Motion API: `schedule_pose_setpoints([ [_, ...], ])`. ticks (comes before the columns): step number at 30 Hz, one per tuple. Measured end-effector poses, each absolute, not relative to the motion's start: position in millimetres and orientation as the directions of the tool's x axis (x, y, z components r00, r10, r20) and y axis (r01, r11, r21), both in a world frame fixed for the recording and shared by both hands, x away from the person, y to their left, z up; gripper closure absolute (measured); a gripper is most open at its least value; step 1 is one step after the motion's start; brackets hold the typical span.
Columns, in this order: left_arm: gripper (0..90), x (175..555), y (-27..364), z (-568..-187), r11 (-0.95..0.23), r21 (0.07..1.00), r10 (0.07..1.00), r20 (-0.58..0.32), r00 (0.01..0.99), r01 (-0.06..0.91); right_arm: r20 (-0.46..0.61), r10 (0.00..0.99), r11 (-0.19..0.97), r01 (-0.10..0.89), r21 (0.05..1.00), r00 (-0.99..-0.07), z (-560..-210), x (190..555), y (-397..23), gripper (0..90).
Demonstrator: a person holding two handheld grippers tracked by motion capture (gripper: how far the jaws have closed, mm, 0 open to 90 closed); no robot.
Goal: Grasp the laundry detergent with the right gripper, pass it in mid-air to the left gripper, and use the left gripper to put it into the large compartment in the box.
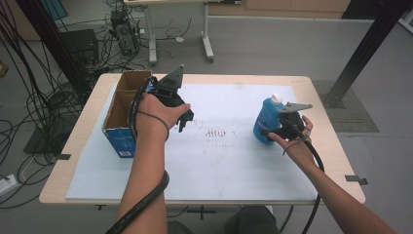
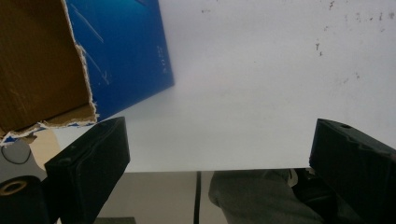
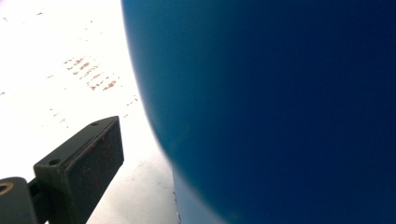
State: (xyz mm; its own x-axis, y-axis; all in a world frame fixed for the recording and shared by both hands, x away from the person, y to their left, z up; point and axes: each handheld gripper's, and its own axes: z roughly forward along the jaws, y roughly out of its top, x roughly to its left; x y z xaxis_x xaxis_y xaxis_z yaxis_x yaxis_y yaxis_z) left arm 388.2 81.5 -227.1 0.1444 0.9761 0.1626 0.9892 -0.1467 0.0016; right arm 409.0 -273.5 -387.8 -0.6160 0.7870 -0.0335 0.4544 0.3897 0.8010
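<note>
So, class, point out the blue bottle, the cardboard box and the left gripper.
blue bottle (image 1: 266, 122): high view, its body.
cardboard box (image 1: 118, 142): high view, blue front wall.
left gripper (image 2: 219, 163): left gripper view, midway between its fingers.

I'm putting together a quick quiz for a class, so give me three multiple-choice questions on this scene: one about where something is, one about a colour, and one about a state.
1. Where does the open cardboard box stand?
A. on the table's left side
B. on the table's right edge
C. on the floor

2. What colour is the cap of the blue bottle?
A. red
B. white
C. black

3. How does the left tool stand?
A. shut on the box
B. shut on the bottle
C. open, with nothing between its jaws

Answers: 1 A, the high view shows the box at the white mat's left edge. 2 B, the cap looks white. 3 C, the left gripper view shows the jaws wide apart over bare mat.
</note>
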Motion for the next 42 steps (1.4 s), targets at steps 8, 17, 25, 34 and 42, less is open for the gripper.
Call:
schedule_pose_setpoints([
  [8, 5.4, 388.5, 81.1, -226.7, -0.151, 0.0, 0.976, 0.162, 0.149, 0.989, -0.034, 0.786, 0.39, 0.453, 0.802, -0.617, -386.7, 409.4, -273.4, 2.3],
  [17, 5.4, 387.5, 78.0, -223.8, -0.158, 0.005, 0.974, 0.168, 0.154, 0.988, -0.039, 0.787, 0.39, 0.447, 0.805, -0.616, -385.8, 407.7, -272.8, 2.2],
  [25, 5.4, 387.2, 77.0, -223.2, -0.157, 0.007, 0.973, 0.17, 0.154, 0.988, -0.045, 0.784, 0.394, 0.439, 0.807, -0.62, -385.2, 407.6, -272.4, 2.3],
  [34, 5.4, 387.0, 77.1, -223.5, -0.159, -0.001, 0.973, 0.17, 0.157, 0.987, -0.049, 0.788, 0.394, 0.44, 0.807, -0.614, -385.9, 408.0, -271.8, 2.3],
  [42, 5.4, 387.0, 77.3, -223.3, -0.161, 0.004, 0.973, 0.169, 0.158, 0.987, -0.055, 0.786, 0.397, 0.435, 0.808, -0.615, -385.8, 407.7, -271.5, 2.3],
])
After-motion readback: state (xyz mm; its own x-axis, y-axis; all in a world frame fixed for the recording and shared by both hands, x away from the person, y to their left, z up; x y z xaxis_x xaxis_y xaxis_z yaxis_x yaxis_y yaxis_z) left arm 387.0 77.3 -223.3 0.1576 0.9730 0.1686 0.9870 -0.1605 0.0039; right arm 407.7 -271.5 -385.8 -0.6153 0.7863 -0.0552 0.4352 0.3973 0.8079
